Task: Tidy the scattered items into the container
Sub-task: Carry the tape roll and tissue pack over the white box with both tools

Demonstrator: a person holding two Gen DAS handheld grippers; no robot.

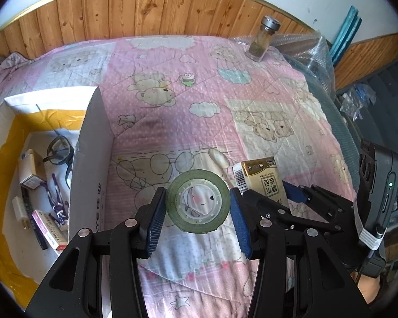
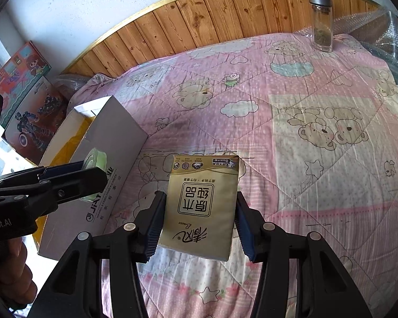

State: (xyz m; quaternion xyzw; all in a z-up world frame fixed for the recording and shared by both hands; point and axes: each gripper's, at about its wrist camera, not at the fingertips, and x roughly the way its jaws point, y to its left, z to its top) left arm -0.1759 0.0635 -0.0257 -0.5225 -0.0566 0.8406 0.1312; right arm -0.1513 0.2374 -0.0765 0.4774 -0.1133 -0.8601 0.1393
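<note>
Both grippers are loaded: left gripper (image 1: 197,206) clamps the green tape roll (image 1: 198,203), right gripper (image 2: 199,209) pinches the gold tissue pack (image 2: 202,206) — jaws fairly wide, both lifted off the quilt (image 1: 199,92). Cardboard box (image 1: 91,164) sits at nine o'clock, already holding glasses (image 1: 58,151). Carrying step; next — swing over the rim and release.

Home bedroom. Bed covered by a pink cartoon-bear quilt (image 1: 199,111), pine wainscot (image 1: 159,8) under a white plaster wall behind it. Kids' toy boxes (image 2: 21,100) stacked beside the bed, bubble wrap (image 1: 313,50) at the far corner.
</note>
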